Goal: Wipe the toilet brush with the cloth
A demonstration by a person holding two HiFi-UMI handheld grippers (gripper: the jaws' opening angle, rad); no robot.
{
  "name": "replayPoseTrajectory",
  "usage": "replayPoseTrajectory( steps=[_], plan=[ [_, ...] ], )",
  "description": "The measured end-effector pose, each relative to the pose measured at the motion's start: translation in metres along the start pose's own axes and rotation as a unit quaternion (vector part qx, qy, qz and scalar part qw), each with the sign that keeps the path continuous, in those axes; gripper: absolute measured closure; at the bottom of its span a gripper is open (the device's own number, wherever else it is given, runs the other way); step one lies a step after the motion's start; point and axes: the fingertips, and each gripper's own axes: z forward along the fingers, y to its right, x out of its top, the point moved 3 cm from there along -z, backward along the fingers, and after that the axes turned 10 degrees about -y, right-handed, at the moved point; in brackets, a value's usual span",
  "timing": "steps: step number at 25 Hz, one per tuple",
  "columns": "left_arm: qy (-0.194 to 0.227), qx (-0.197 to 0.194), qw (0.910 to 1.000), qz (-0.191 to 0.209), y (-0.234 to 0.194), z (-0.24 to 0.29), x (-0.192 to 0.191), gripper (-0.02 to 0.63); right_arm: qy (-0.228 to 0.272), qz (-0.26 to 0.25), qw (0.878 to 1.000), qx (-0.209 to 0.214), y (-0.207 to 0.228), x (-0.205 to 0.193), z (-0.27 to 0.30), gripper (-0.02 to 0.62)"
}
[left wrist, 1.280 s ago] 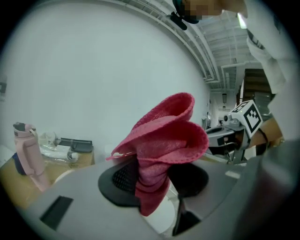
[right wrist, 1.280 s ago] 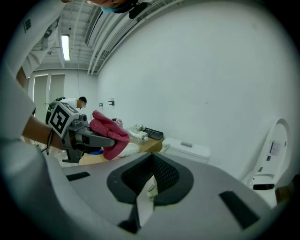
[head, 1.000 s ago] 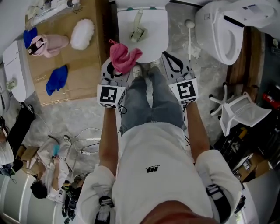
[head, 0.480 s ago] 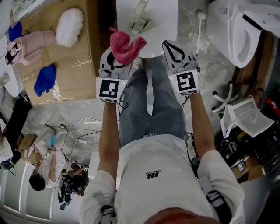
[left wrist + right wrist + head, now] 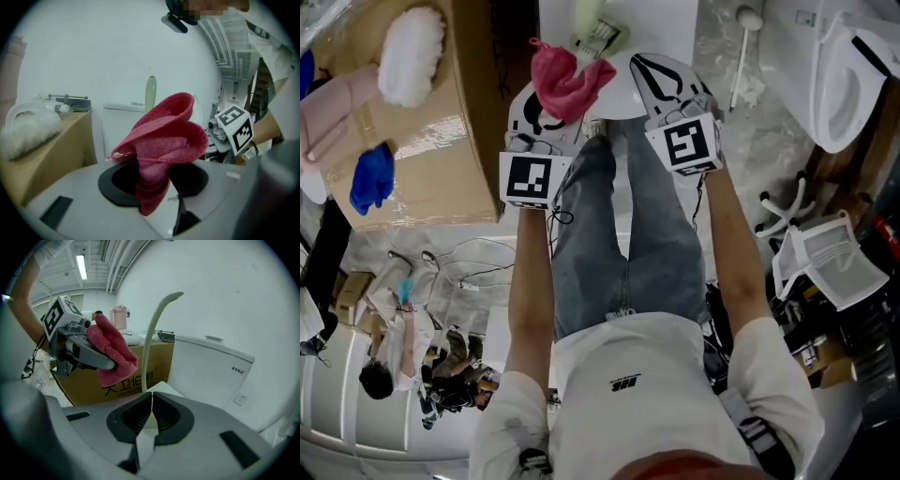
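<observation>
Person standing at a white, round-fronted top (image 5: 666, 23). The task's thing, a pale green toilet brush with a slim curved handle (image 5: 153, 333), stood toward the far edge of that top, about midway between its side edges and well back from the near edge. The left gripper (image 5: 152, 183) was clamped on a pink-red, loosely bunched cloth (image 5: 164, 140), whose folds bloomed above the jaws and hung over the near edge. The right gripper (image 5: 151, 414) carried nothing. Its jaws were almost together, showing only a hairline gap, and had just begun to part. The brush handle rose beyond its tips, apart from them. Neither gripper touched the brush. Judged step: closing in on the brush, wiping not yet begun. To do it well, the right jaws probably needed to open much wider, then take the handle low down, where a grip would steady it without tipping. The cloth's broad upper fold, rather than the pinched root, should meet the handle and run along its length. Risk noted: a push from the cloth before the brush was held could knock it over toward the far edge.
</observation>
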Motion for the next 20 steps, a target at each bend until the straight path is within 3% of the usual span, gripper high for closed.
replayPoseTrajectory(
  steps=[8, 12, 14, 20],
  plan=[
    [0.005, 0.004, 0.9997, -0.022, -0.01, 0.036, -0.016, 0.42, -0.029, 0.0, 0.999, 0.024, 0.013, -0.022, 0.054, 0.595],
    [0.009, 0.002, 0.9995, -0.03, -0.014, 0.049, -0.017, 0.42, -0.034, -0.034, 0.997, 0.055, 0.01, -0.024, 0.072, 0.594],
    [0.01, 0.0, 0.9993, -0.037, -0.016, 0.054, -0.016, 0.42, -0.033, -0.057, 0.995, 0.074, 0.006, -0.024, 0.078, 0.549],
    [0.009, -0.003, 0.9991, -0.042, -0.016, 0.067, -0.014, 0.42, -0.018, -0.072, 0.992, 0.107, -0.002, -0.02, 0.089, 0.502]
  ],
)
